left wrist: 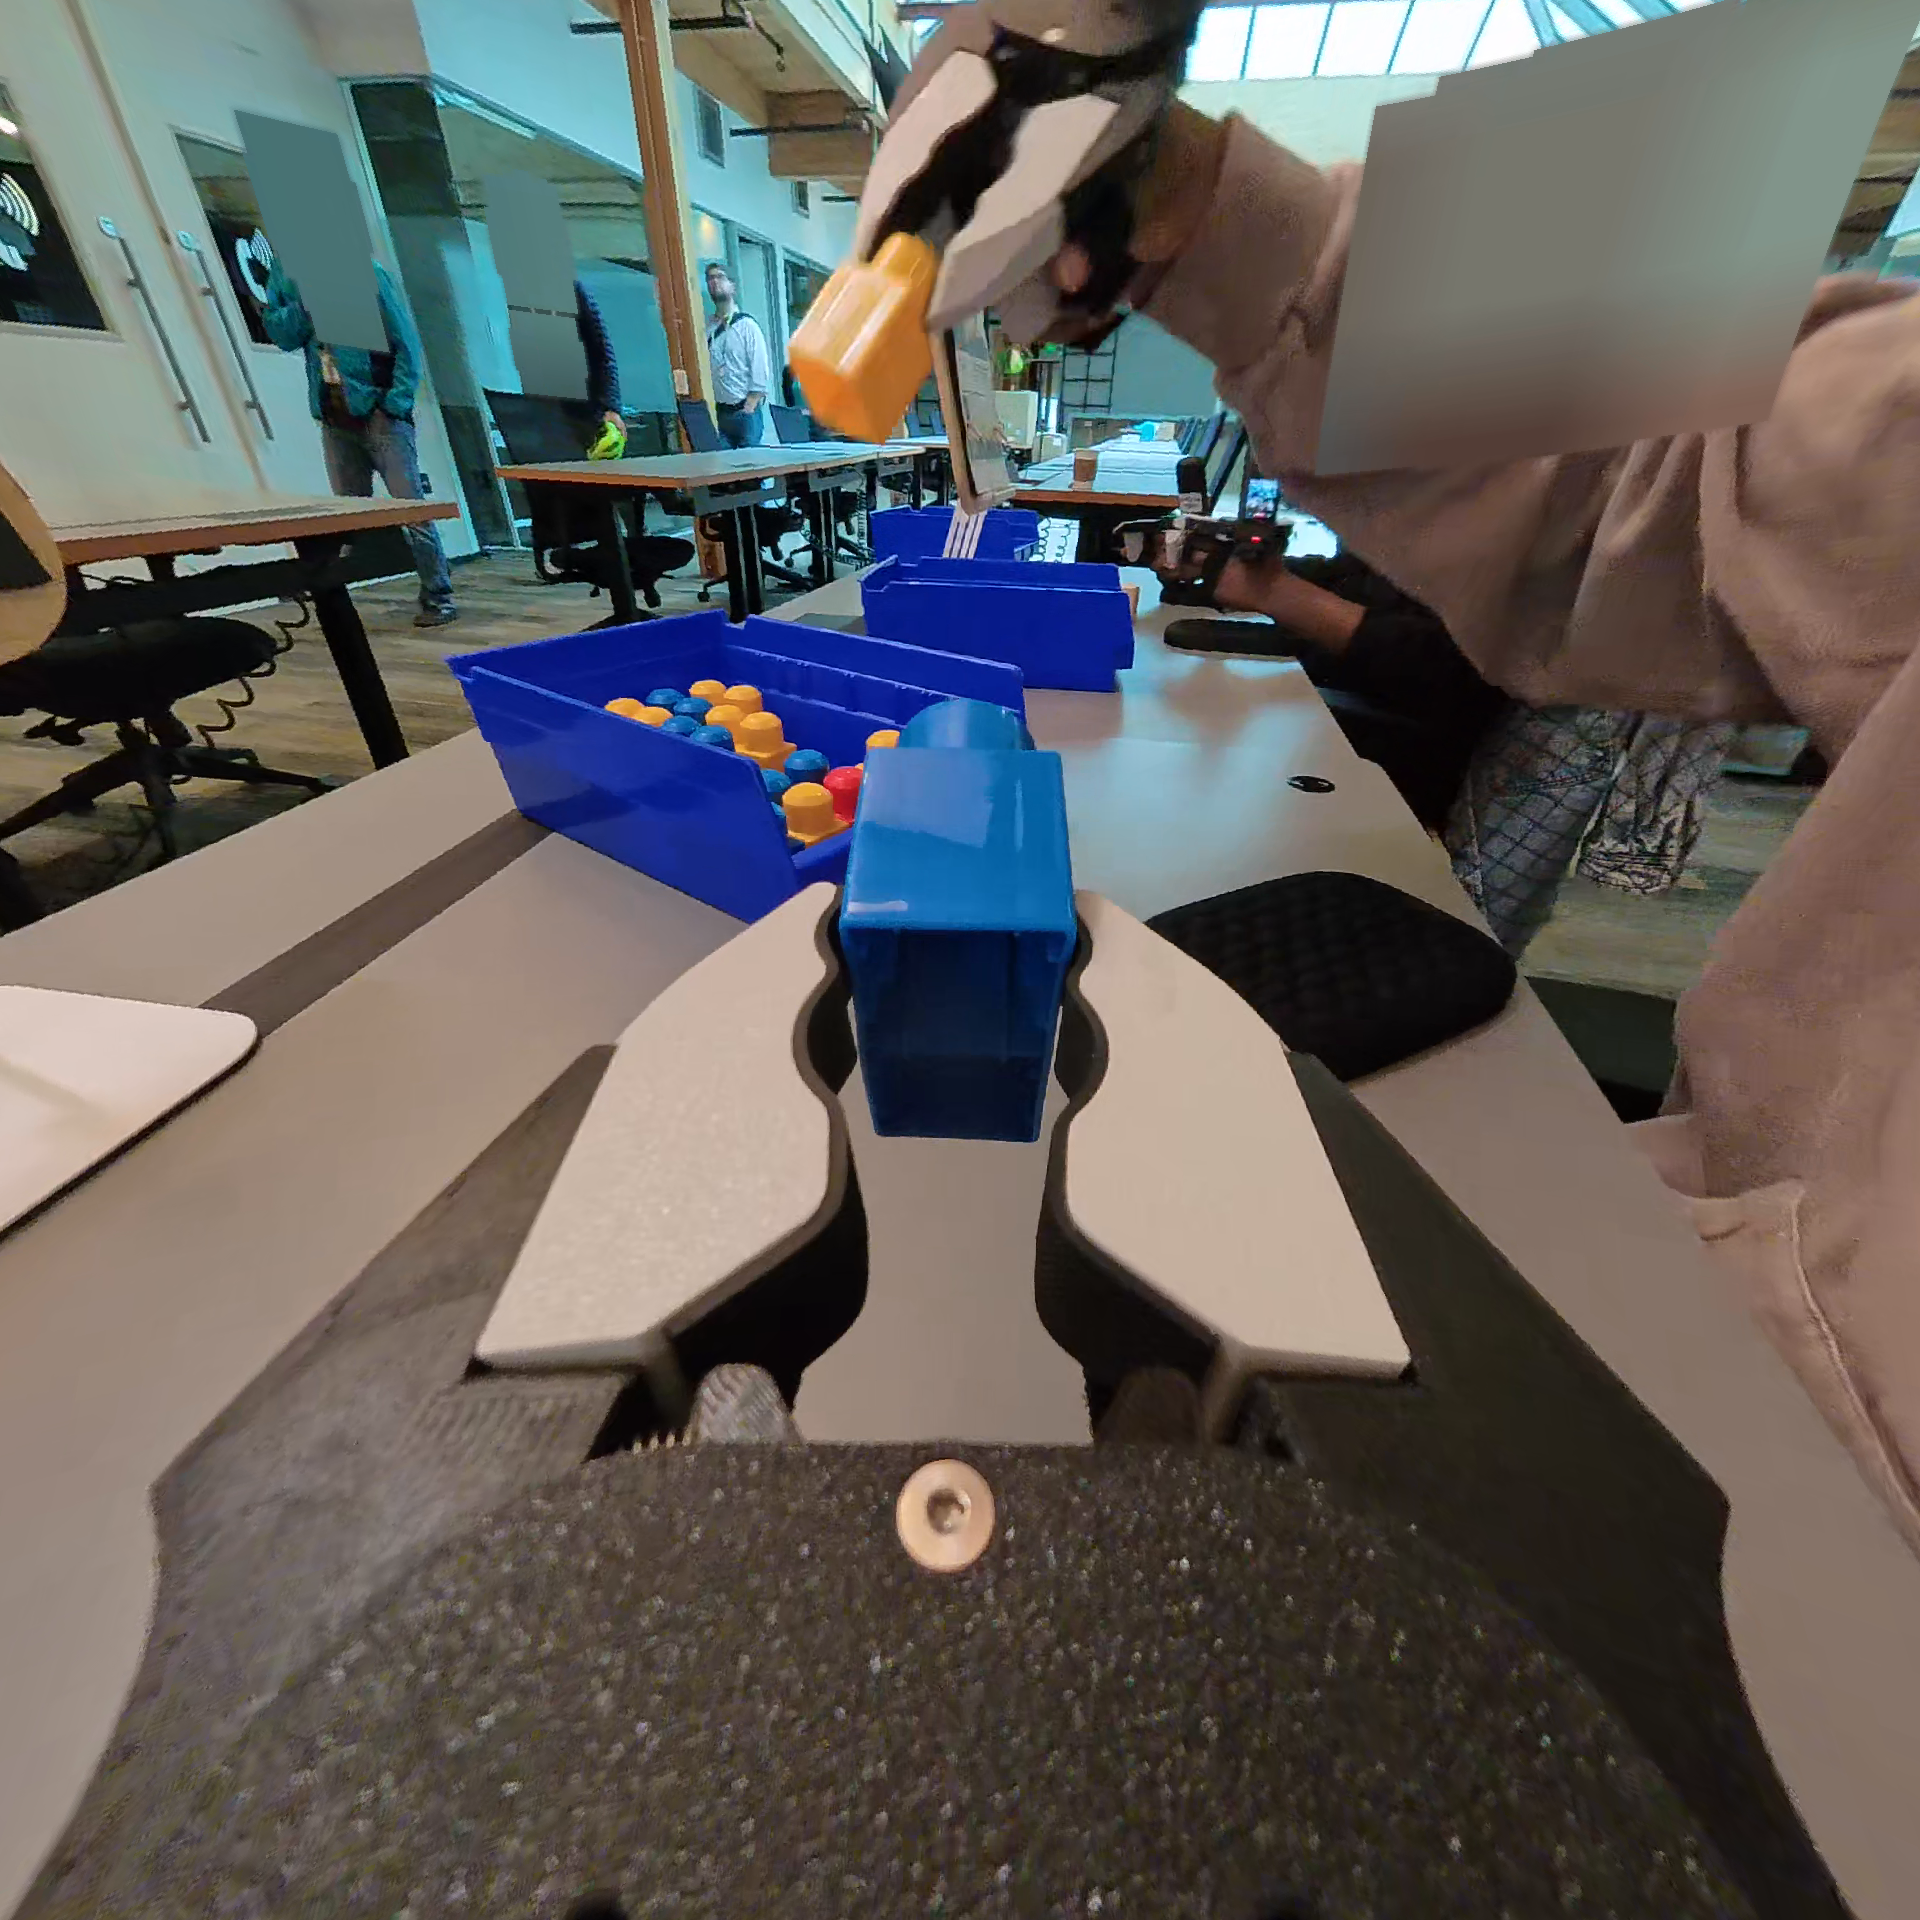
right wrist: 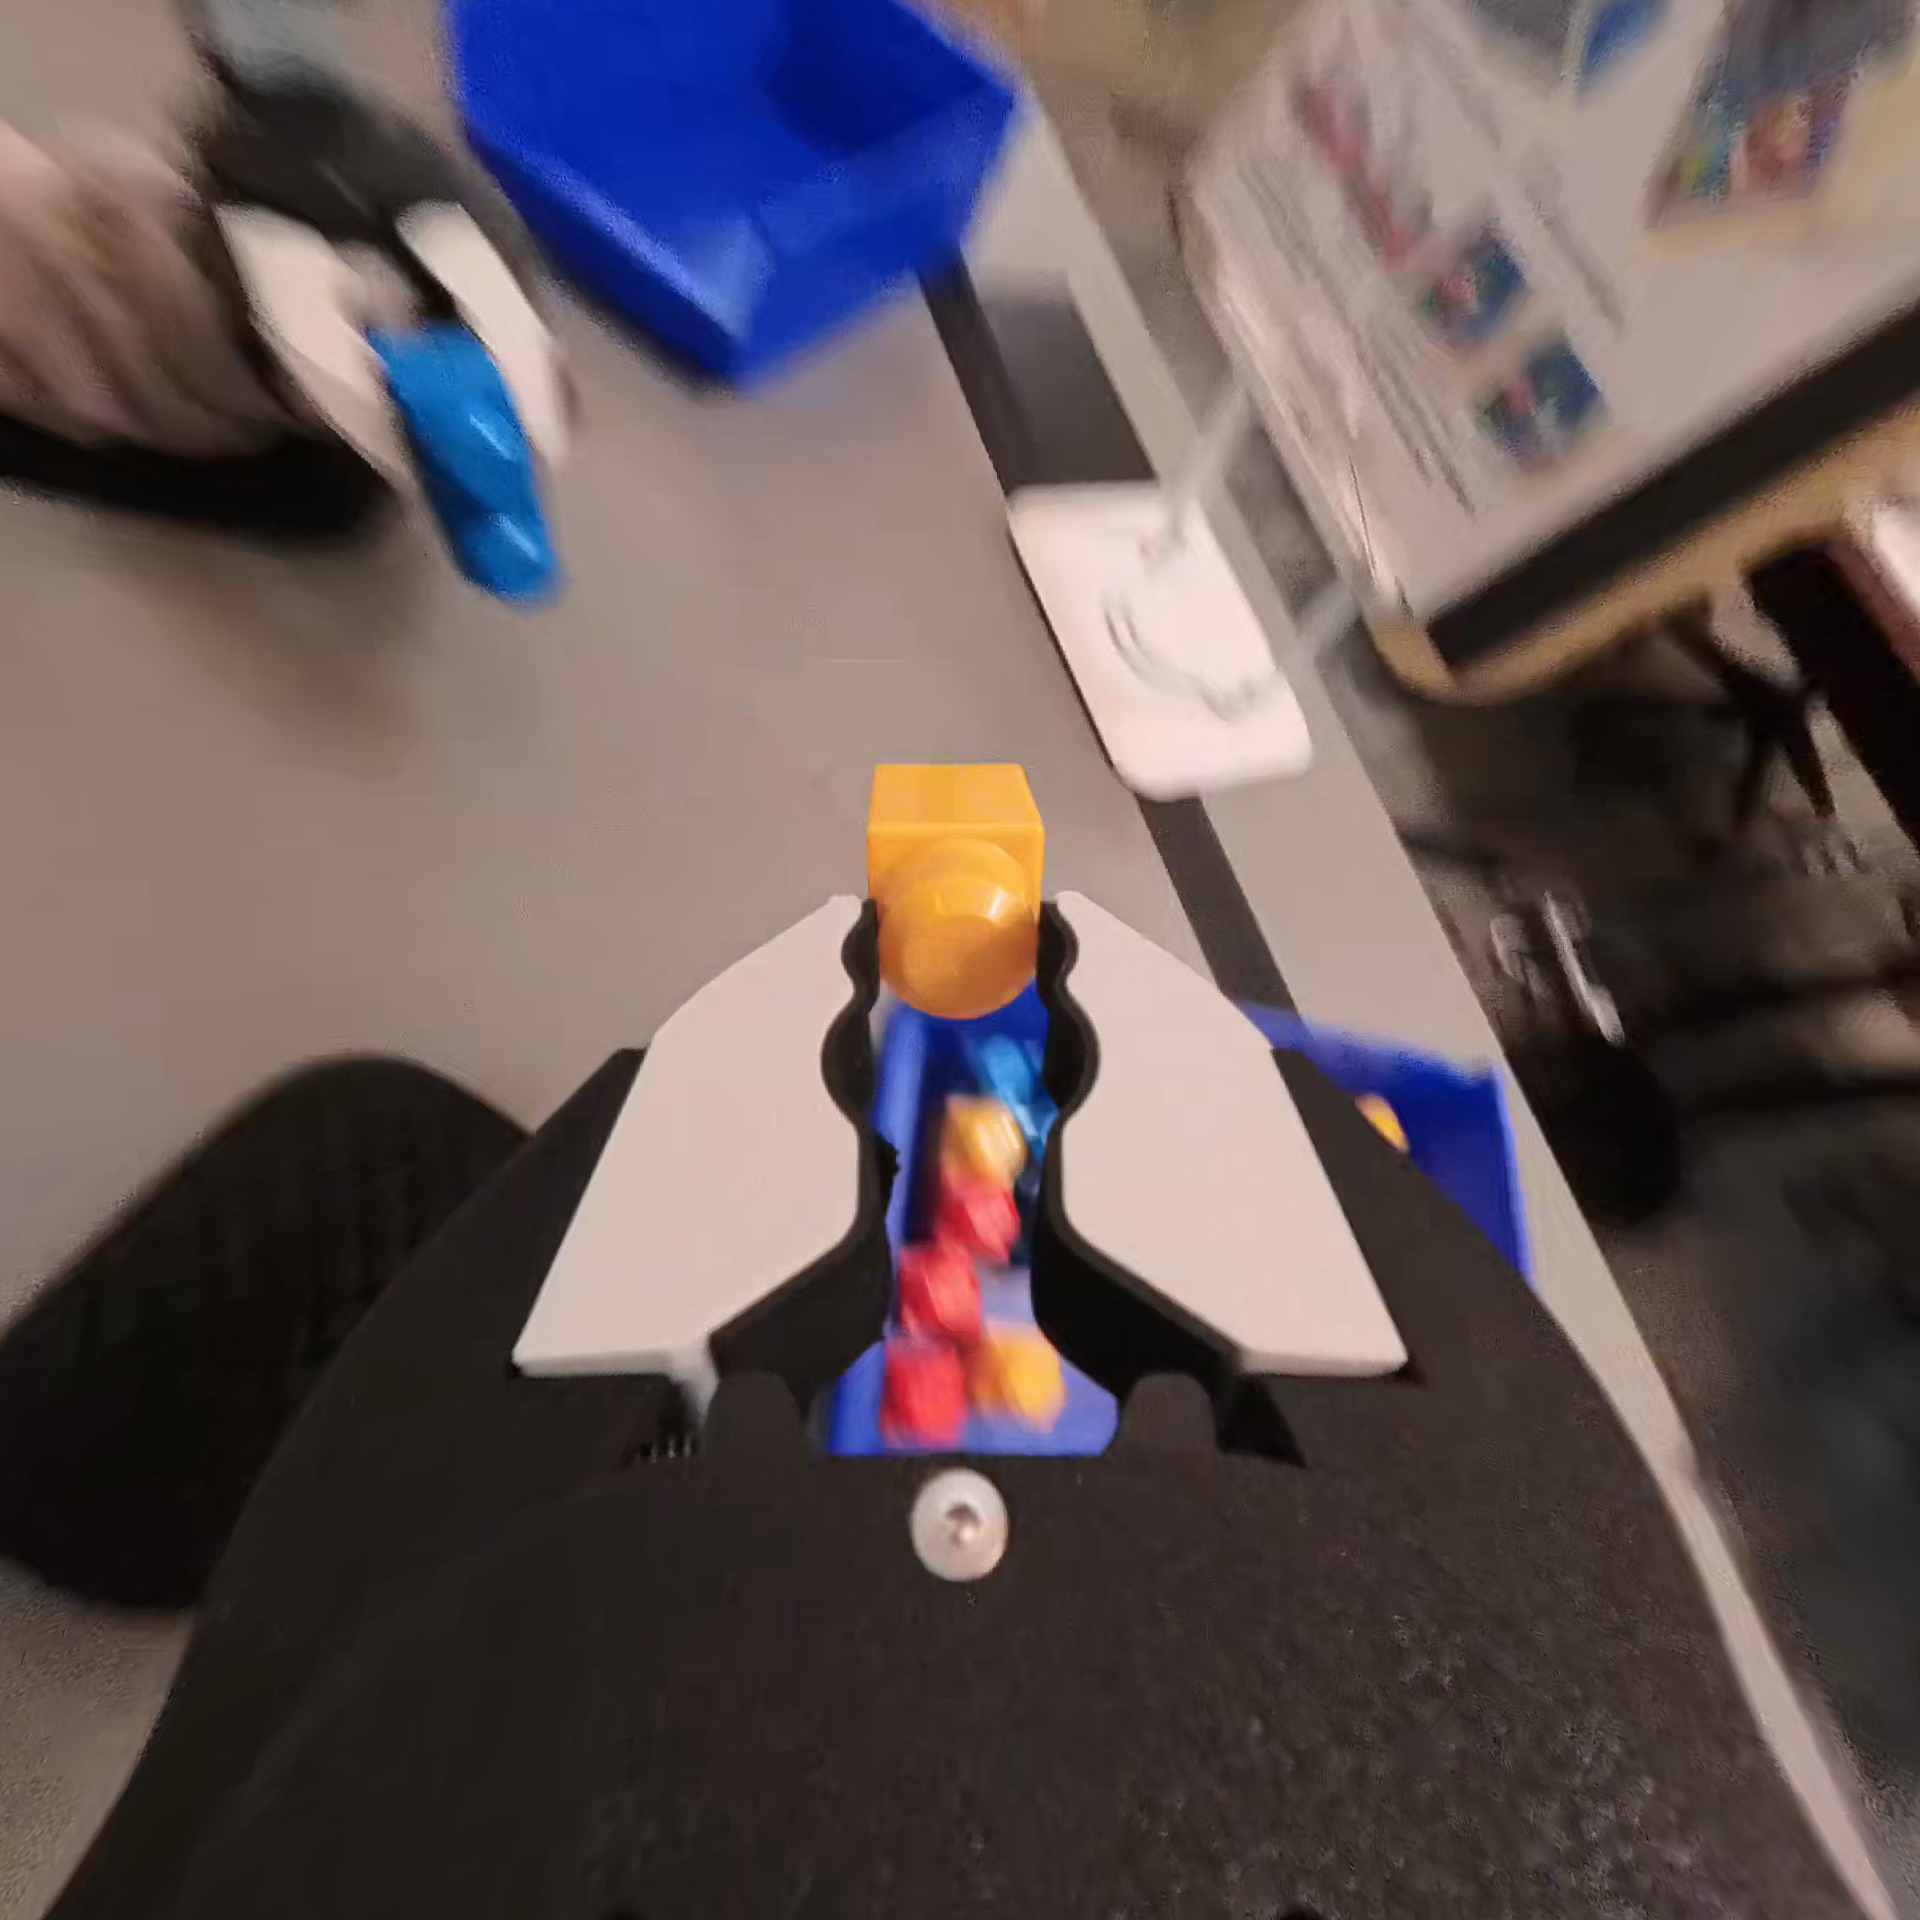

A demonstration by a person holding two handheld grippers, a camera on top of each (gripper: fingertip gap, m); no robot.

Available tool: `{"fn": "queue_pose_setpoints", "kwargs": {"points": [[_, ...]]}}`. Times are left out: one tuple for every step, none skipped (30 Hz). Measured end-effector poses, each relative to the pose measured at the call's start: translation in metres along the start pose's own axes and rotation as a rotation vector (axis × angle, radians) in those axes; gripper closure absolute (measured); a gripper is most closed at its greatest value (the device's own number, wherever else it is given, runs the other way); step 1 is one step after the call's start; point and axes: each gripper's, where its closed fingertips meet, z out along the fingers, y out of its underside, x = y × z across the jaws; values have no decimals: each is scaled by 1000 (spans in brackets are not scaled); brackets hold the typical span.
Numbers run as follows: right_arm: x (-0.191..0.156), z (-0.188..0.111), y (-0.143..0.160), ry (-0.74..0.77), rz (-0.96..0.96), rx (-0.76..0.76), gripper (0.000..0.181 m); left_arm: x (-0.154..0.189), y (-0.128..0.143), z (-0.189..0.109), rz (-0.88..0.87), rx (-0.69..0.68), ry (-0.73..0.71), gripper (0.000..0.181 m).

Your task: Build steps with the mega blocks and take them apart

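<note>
My left gripper [left wrist: 956, 925] is shut on a blue block [left wrist: 956, 883] and holds it over the grey table, studs pointing away. My right gripper [right wrist: 954, 909] is shut on an orange block [right wrist: 954, 862], gripping its stud. In the left wrist view the right gripper [left wrist: 935, 260] is high above the table with the orange block [left wrist: 862, 338] hanging from it. In the blurred right wrist view the left gripper [right wrist: 457, 343] holds the blue block [right wrist: 473, 457] at upper left. A blue bin [left wrist: 665, 790] holds several orange, blue and red blocks [left wrist: 748, 727].
More blue bins [left wrist: 997, 618] stand farther back on the table [left wrist: 1195, 769]. A black pad [left wrist: 1340, 966] lies at the right, a white board [left wrist: 94, 1081] at the left edge. A person's sleeve [left wrist: 1714, 623] fills the right side. People stand in the background. There is about 25 cm between the tips of the two grippers.
</note>
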Motion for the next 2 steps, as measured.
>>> {"fn": "queue_pose_setpoints", "kwargs": {"points": [[17, -3, 20, 24, 16, -125, 152, 1, 0, 1, 5, -3, -2, 145], [32, -3, 43, 37, 35, -242, 152, 2, 1, 2, 9, -7, -2, 145]]}}
